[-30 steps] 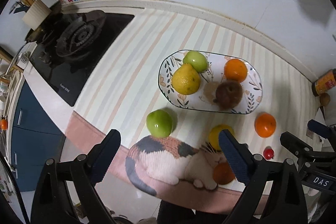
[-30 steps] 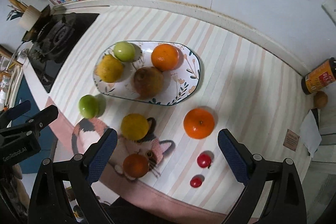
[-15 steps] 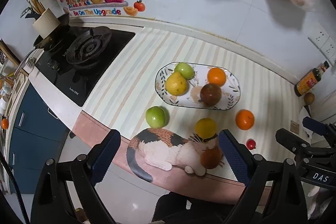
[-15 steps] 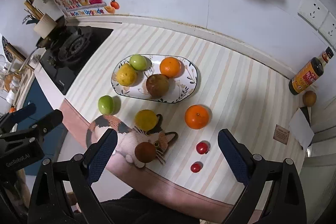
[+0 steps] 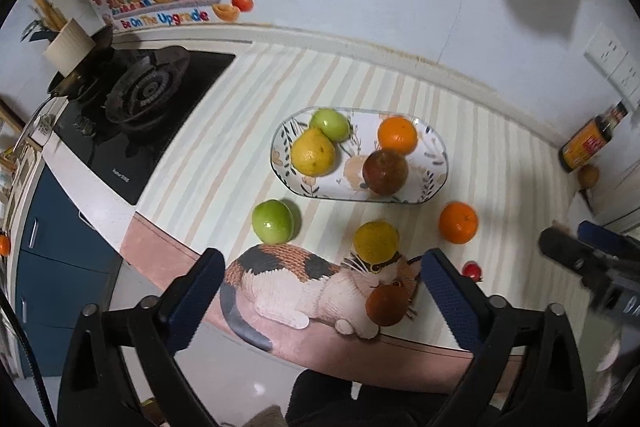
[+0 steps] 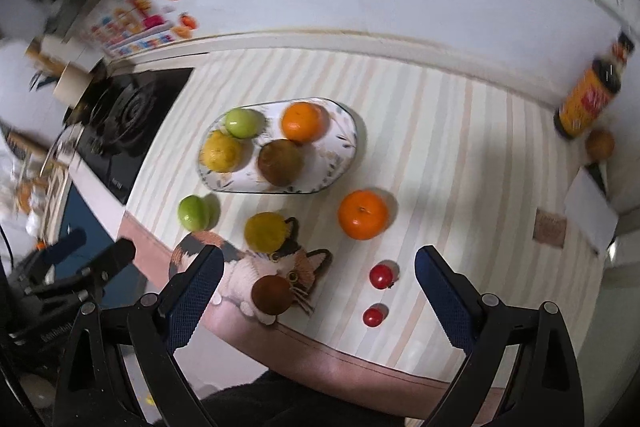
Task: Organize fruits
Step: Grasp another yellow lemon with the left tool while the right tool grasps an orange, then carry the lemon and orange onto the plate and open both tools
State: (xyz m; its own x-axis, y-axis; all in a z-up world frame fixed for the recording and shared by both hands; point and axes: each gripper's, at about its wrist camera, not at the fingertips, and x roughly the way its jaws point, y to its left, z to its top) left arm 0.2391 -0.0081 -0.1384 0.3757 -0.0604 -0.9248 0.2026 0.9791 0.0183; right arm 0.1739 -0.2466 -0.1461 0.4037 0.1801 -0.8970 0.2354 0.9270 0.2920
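Observation:
An oval floral plate [image 5: 436, 183] [image 6: 348, 155] holds a green apple [image 5: 330, 124], a yellow fruit [image 5: 312, 151], an orange [image 5: 397, 135] and a brown fruit [image 5: 385, 172]. On the striped mat lie a green apple [image 5: 273, 221] [image 6: 194, 213], a yellow fruit [image 5: 376, 241] [image 6: 265, 232], an orange [image 5: 458, 222] [image 6: 363, 214], a brown fruit [image 5: 385, 305] [image 6: 272, 293] and two cherry tomatoes [image 6: 380, 275] [image 6: 373, 316]. My left gripper [image 5: 320, 291] is open and empty, held above the mat's front edge. My right gripper [image 6: 318, 287] is open and empty above the front edge too.
A gas stove [image 5: 132, 103] stands left of the mat, with a pan and paper roll [image 5: 68, 47] behind it. A sauce bottle [image 6: 588, 99] and a small brown fruit [image 6: 599, 145] stand at the far right by the wall. The counter drops off at the front.
Both grippers rose and pulled back from the counter, then came a little closer again. Both stay open and empty. No fruit has moved.

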